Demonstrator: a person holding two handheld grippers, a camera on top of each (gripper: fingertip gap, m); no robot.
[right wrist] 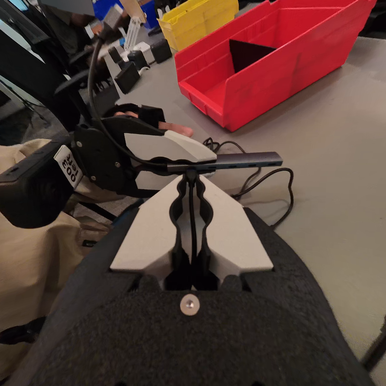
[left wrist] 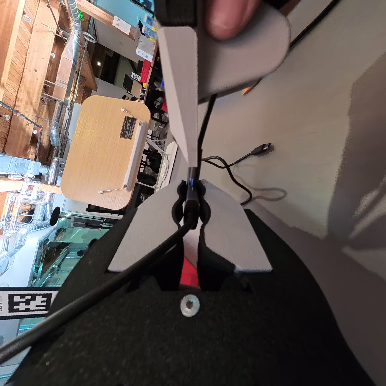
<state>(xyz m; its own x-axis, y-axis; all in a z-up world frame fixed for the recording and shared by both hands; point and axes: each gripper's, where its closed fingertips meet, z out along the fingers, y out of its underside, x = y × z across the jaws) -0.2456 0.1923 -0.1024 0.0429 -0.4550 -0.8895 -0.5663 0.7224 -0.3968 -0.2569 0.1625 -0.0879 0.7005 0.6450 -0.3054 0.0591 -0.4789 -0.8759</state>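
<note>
In the right wrist view, the left gripper (right wrist: 208, 165) at centre left is pinched on one end of a grey hub (right wrist: 250, 159), held level above the table (right wrist: 313, 229); the hub's row of ports faces the camera. At centre, the right gripper (right wrist: 191, 179) is pressed together on a black plug (right wrist: 191, 174), whose tip touches the hub's near edge; whether it is seated cannot be told. The plug looks square to the hub. To the right, a cable (right wrist: 290, 188) loops on the table just beyond the hub; the red bin (right wrist: 261, 94) at upper right stands well apart, and the table's edge runs along lower right.
</note>
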